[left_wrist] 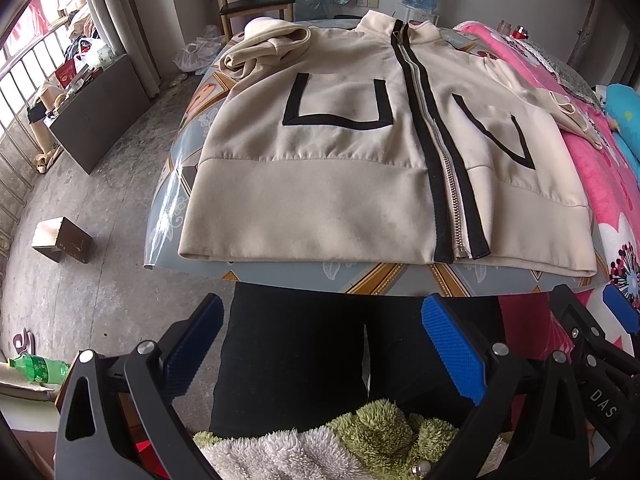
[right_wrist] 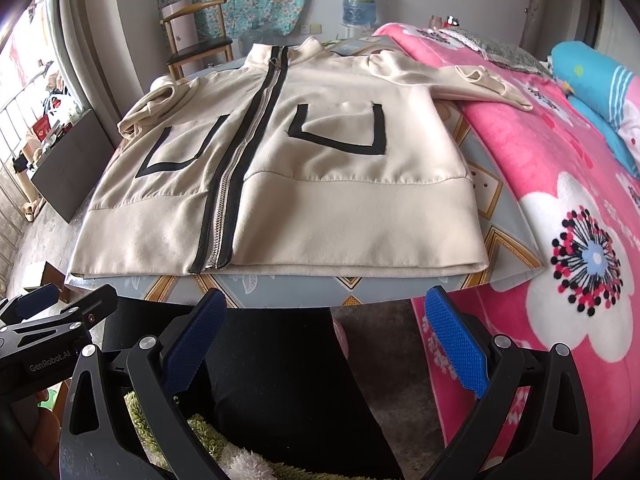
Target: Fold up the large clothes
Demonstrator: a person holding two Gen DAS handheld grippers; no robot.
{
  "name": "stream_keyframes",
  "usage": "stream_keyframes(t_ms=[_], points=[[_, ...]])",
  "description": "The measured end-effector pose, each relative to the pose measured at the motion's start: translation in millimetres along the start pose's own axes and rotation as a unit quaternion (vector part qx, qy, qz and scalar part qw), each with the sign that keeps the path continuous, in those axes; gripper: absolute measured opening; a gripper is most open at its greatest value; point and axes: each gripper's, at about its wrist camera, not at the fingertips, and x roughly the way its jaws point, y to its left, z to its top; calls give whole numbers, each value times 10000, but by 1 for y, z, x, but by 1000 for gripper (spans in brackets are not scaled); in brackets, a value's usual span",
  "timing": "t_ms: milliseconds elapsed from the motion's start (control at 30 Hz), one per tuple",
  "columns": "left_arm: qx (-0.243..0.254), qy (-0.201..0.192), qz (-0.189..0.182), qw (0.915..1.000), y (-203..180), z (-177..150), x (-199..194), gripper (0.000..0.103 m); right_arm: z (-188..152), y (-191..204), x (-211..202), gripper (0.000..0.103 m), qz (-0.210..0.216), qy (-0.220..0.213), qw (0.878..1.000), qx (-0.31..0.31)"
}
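jacket [left_wrist: 320, 184] flat on table [left_wrist: 280, 280] | left sleeve [left_wrist: 264, 46] bunched | both tools apart

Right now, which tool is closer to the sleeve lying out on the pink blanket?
Right. The right tool hangs open before the hem, on that sleeve's side. The left tool, also open, sits further toward the bunched sleeve.

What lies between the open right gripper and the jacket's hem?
In the right wrist view, only a bare strip of the patterned table cover separates the right gripper from the jacket hem; below the table edge are the person's dark trousers.
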Motion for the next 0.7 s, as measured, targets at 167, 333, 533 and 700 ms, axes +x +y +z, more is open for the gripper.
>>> stream_keyframes(t_ms=[167,333,533,700], points=[[-21,30,46,10000,1,2,4,98,0,4,4,96,-33,42,10000,8],[-36,93,61,9999,3,4,10,98,2,6,8,96,-82,91,9999,21],[-34,151,87,9998,7,8,18,98,8,7,11,96,-18,59,10000,61],[-15,131,102,9999,13,15,24,98,19,11,12,96,-178,-43,9998,-1]])
